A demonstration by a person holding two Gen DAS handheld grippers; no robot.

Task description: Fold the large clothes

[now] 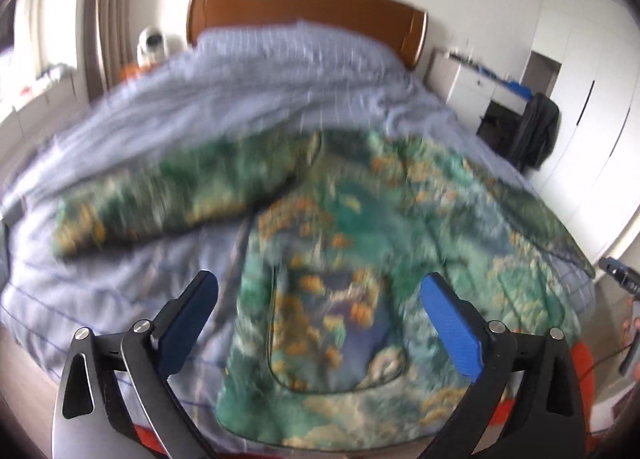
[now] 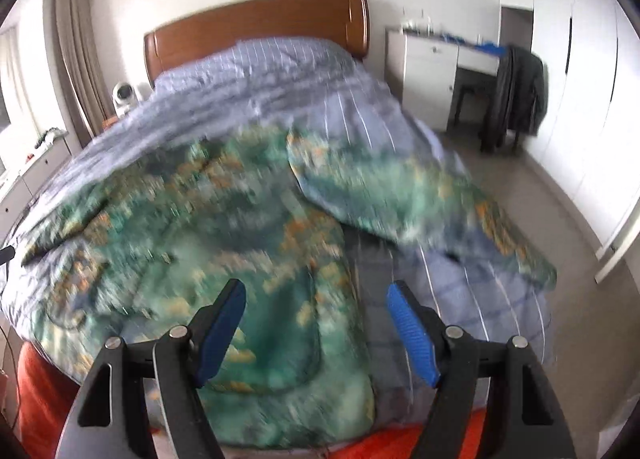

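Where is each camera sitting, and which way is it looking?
Left wrist view: it sits on the left gripper, facing up the bed toward the brown wooden headboard, over the green-and-orange patterned padded jacket; only its two open blue-padded fingers show.
Right wrist view: it sits on the right gripper, facing the same way, with the jacket's right side below; its open fingers show.
Shared: jacket, blue striped quilt, headboard, white desk, dark coat on a chair.

Jacket (image 1: 328, 259) motion-blurred, bedcover (image 2: 280, 91) pattern smeared
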